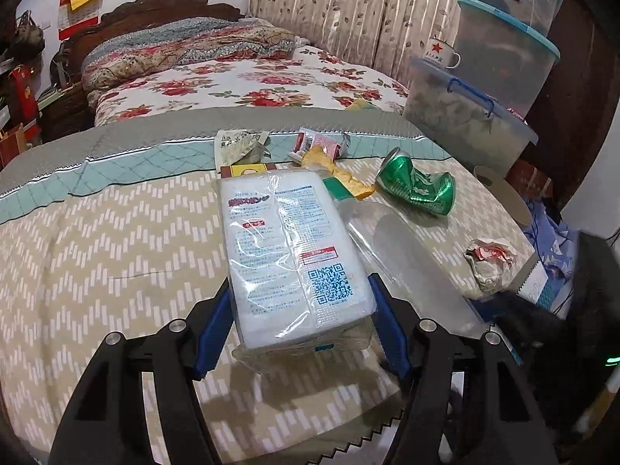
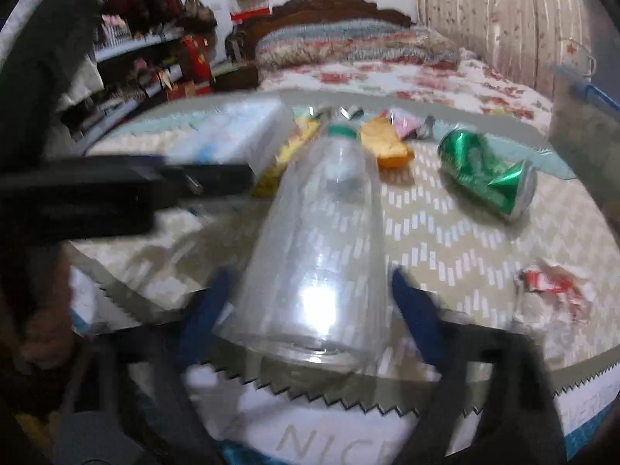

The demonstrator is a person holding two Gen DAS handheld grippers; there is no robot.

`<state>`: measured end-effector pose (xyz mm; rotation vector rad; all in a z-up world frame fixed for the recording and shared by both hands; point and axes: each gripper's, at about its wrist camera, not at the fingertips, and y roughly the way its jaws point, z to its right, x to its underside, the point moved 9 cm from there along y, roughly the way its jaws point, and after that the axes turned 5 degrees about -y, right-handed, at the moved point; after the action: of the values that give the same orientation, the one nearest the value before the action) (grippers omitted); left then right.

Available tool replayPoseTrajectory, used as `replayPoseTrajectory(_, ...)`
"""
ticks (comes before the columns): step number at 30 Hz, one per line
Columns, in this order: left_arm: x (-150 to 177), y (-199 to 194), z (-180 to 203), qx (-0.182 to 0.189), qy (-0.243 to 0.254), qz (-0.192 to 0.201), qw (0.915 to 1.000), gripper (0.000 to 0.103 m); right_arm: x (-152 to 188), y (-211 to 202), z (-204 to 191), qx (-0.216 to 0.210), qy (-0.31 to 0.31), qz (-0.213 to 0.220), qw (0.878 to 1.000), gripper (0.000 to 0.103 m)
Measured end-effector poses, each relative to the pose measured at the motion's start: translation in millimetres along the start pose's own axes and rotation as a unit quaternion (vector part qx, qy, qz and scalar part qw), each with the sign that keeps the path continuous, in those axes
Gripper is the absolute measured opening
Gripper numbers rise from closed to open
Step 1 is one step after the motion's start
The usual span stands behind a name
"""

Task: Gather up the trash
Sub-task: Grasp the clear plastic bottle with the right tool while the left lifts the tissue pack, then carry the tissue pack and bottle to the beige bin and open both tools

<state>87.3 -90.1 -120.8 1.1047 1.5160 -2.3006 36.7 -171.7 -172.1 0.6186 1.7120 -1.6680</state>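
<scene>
Lifting both pieces clear together is judged the step in hand. A white plastic-wrapped rectangular pack (image 1: 290, 255) is clamped at its near end between the blue pads of the left gripper (image 1: 300, 329), jaws about two-thirds apart. A clear plastic bottle with a green cap (image 2: 321, 255) is held at its wide base by the right gripper (image 2: 310, 310), its jaws settled against it. Both grips should be kept firm and the items raised straight, since a crushed green can (image 1: 416, 186), yellow wrappers (image 1: 337, 172) and crumpled paper (image 1: 490, 267) lie near. Open cloth is offered on the left; the table's zigzag edge (image 2: 329, 395) sits close below.
</scene>
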Motion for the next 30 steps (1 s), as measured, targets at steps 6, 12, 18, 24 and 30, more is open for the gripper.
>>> replayPoseTrajectory(6, -12.1, -11.8, 5.5, 0.02, -0.002, 0.011, 0.9997, 0.063, -16.0, -32.5, 22.3, -0.047, 0.07, 0.059, 0.995, 0.064)
replayPoseTrajectory(12, -28.6, -10.6, 41.1, 0.056, 0.019, 0.013, 0.9982, 0.063, -30.4, -80.7, 59.9, -0.022, 0.115, 0.136, 0.984, 0.064)
replayPoseTrajectory(18, -48.3, 10.3, 111.8, 0.103, 0.069, 0.007, 0.9923, 0.063, -16.5, -102.9, 112.0, 0.025, 0.168, 0.152, 0.974, 0.064)
replayPoseTrajectory(24, -58.9, 53.1, 206.0, 0.154, 0.136, -0.033, 0.9781, 0.063, 24.8, -128.4, 189.8, 0.093, 0.258, 0.159, 0.949, 0.064)
replayPoseTrajectory(30, -61.8, 109.1, 308.8, 0.2, 0.199, -0.099, 0.9542, 0.063, 72.1, -154.7, 276.6, 0.144, 0.375, 0.168, 0.9, 0.064)
